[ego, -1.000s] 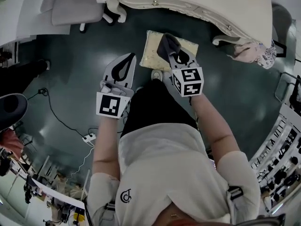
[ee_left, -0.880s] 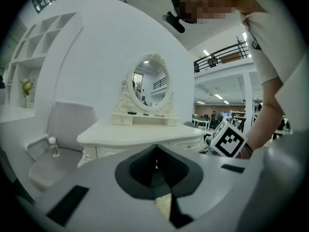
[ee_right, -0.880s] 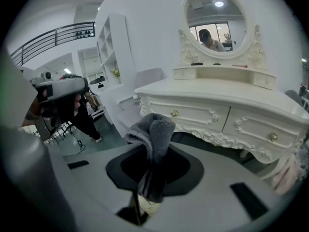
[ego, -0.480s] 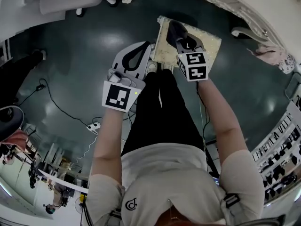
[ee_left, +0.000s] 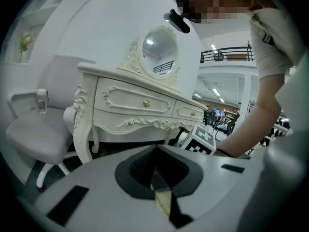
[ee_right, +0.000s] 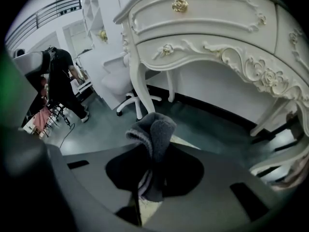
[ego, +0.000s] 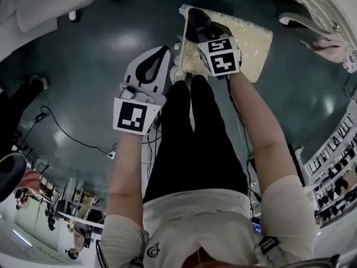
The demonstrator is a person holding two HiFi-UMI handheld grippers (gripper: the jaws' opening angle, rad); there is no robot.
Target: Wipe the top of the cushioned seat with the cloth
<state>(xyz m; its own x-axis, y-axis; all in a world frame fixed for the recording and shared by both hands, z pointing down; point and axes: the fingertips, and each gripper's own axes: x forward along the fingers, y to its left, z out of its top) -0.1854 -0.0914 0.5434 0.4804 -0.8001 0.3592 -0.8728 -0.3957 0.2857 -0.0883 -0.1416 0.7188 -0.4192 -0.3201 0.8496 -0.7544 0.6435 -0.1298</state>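
Head view with both gripper views. The dark green floor [ego: 83,66] bears a cream cushioned seat [ego: 254,41], the landmark for all positions below. Beyond the seat's far side stands a white carved dressing table [ego: 312,1], with gilt drawer knobs and an oval mirror [ee_left: 157,50] on top. A pale swivel chair [ee_left: 38,129] stands beside the table, well to the left of the seat. The person stands at the seat's near edge, with dark trouser legs touching or just beside that edge. The right gripper [ego: 196,22] is over the seat's left end. Its jaws are clamped on a dark grey cloth [ee_right: 154,129], which bunches up beyond the jaw tips and hangs below them. In the head view the cloth [ego: 195,21] lies on or just above the cushion top; contact cannot be confirmed. The left gripper [ego: 162,52] is held off the seat's left side, over bare floor. Its jaws are pressed together with nothing between them.
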